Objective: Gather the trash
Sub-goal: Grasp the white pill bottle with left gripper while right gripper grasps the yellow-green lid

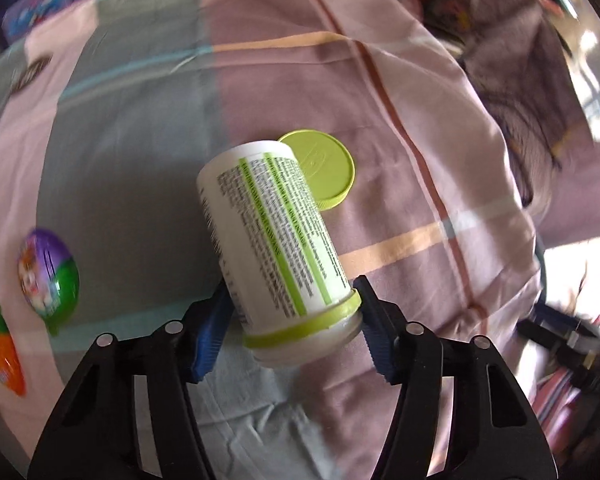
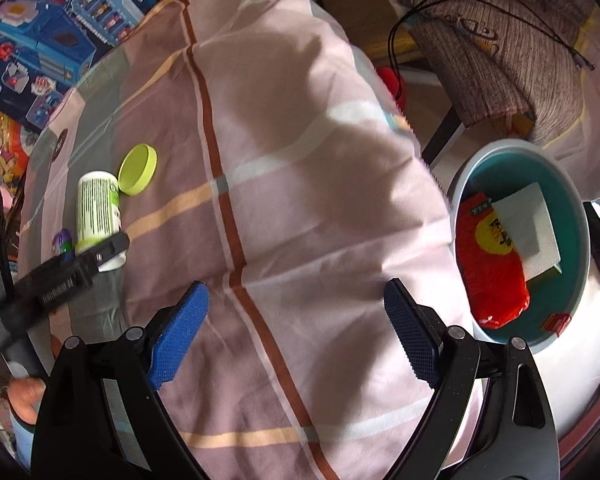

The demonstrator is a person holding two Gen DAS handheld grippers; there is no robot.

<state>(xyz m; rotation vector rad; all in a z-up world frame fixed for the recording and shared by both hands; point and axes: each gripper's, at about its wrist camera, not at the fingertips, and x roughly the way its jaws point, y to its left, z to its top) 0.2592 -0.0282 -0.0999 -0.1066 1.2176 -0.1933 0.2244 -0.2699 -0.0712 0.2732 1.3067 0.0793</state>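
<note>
The left gripper (image 1: 294, 336) is pointing steeply down, and the open neck of a white bottle (image 1: 272, 232) is sitting between its blue fingers (image 1: 208, 344). Both pads are lying right at the green ring around the neck, the right one seemingly touching it, but it is not clear whether they are actually pressing, so a firm hold cannot be told. The bottle is lying on its side on the checked sheet (image 1: 400, 80), its closed base pointing away from the fingers. Just past that base, a green lid (image 1: 324, 164) is lying flat on the sheet, partly hidden by the bottle. Off to the left of the fingers, a purple and green egg-shaped wrapper (image 1: 48, 276) and an orange packet (image 1: 4, 356) are resting on the cloth.

The right gripper (image 2: 296, 332) is hanging over bare sheet with its fingers (image 2: 180, 340) standing wide and nothing between them. To the right of these fingers, beyond the edge of the sheet, a round bin (image 2: 580, 216) is holding a red bag (image 2: 488, 264) with a white sheet of paper (image 2: 528, 228) lying partly over it. Far left in this view, the left gripper's black arm is crossing the bottle's neck end. Further off, a blue toy box (image 2: 40, 40) is standing past the sheet's far corner.
</note>
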